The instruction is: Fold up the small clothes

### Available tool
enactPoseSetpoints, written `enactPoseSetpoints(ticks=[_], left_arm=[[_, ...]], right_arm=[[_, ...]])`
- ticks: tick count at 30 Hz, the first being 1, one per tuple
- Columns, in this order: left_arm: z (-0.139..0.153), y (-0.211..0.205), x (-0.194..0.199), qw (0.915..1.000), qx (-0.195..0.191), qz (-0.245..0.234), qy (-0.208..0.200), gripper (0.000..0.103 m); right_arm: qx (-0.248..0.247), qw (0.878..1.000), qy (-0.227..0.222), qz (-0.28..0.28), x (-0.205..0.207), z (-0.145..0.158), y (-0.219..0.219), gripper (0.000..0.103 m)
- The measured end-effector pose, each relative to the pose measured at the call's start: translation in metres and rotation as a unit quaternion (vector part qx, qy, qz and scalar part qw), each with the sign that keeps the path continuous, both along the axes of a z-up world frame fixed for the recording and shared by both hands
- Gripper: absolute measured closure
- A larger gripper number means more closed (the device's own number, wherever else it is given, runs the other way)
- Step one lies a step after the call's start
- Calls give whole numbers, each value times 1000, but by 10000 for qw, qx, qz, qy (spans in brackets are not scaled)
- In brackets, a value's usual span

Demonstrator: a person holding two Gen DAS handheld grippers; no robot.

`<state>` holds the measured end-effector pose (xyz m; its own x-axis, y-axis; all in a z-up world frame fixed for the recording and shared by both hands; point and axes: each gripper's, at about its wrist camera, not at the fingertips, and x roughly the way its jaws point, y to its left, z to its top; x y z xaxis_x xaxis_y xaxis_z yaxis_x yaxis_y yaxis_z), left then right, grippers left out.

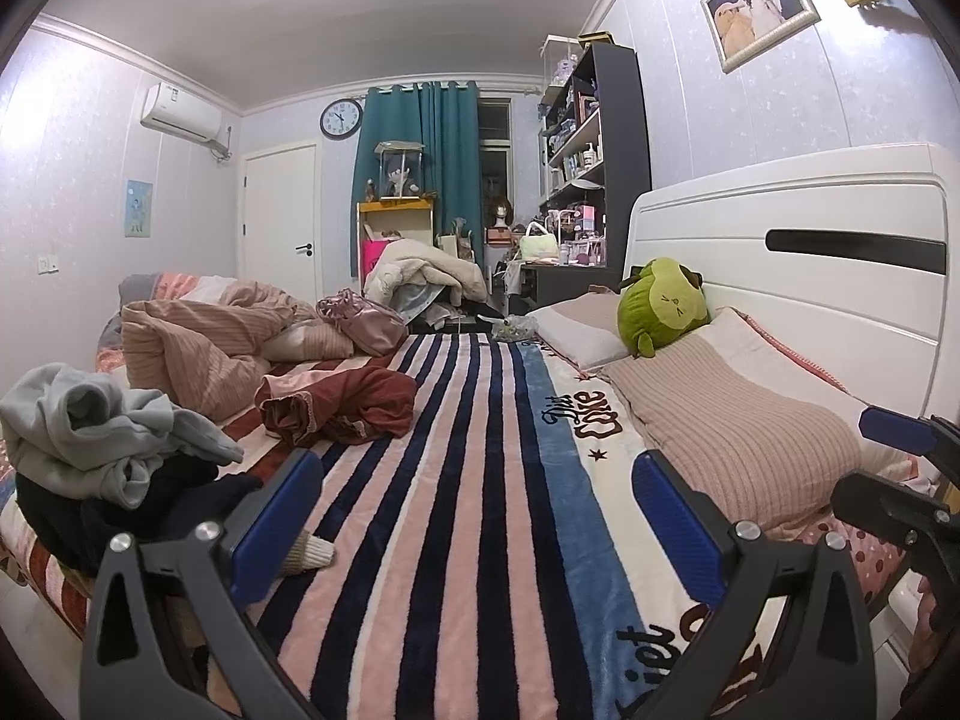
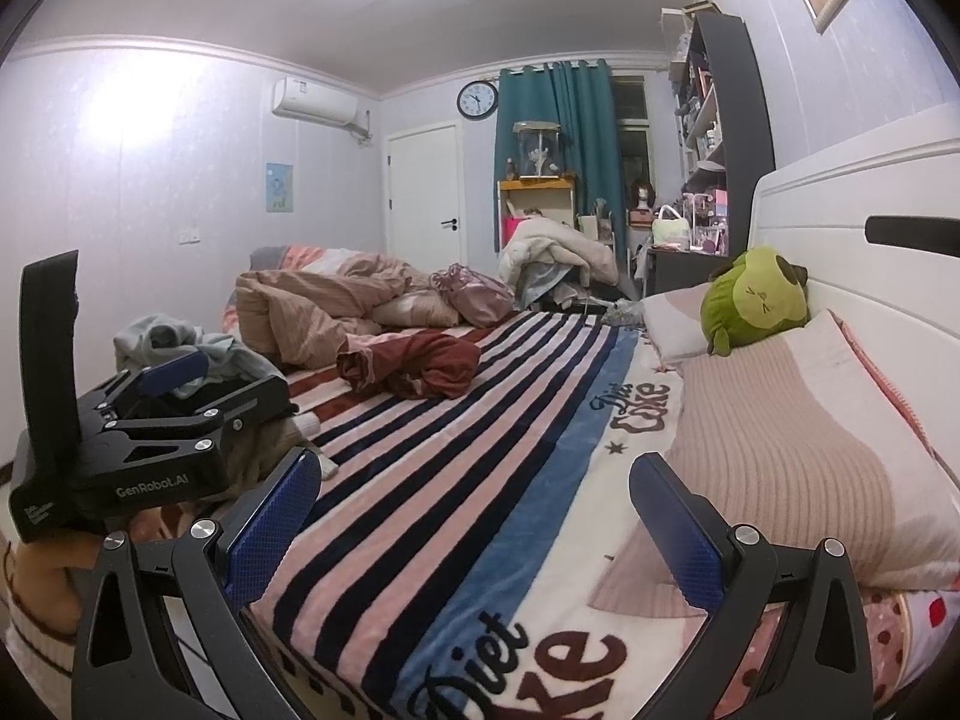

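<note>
A crumpled dark red garment [image 1: 342, 405] lies on the striped blanket [image 1: 456, 480], ahead and left of my left gripper [image 1: 474, 510]; it also shows in the right wrist view [image 2: 414, 369]. A pile of grey and black clothes [image 1: 102, 438] sits at the bed's left edge, with a white sock [image 1: 309, 552] beside it. My left gripper is open and empty above the blanket. My right gripper [image 2: 474, 522] is open and empty over the blanket's blue stripe. The left gripper [image 2: 180, 384] shows at the left of the right wrist view, and the right gripper [image 1: 900, 468] at the right edge of the left wrist view.
A rumpled pink duvet [image 1: 198, 342] and pink bag [image 1: 360, 318] lie at the far left of the bed. Pillows [image 1: 738, 420] and a green plush [image 1: 660, 306] rest against the white headboard [image 1: 810, 228]. A cluttered desk and shelves [image 1: 594, 138] stand beyond.
</note>
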<state>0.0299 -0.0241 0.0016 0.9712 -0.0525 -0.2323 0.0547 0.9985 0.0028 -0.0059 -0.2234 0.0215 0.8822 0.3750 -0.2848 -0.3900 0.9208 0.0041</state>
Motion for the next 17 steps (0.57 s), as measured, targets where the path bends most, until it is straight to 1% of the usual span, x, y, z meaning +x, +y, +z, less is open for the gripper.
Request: enactPoseSetpoints(ticks=[13, 17], left_arm=[[1, 0, 0, 10000, 1, -15, -8, 1], [3, 3, 0, 9999, -52, -94, -10, 1]], right_arm=[[7, 10000, -5, 3, 1, -1, -3, 0], [7, 10000, -1, 2, 1, -1, -3, 0]])
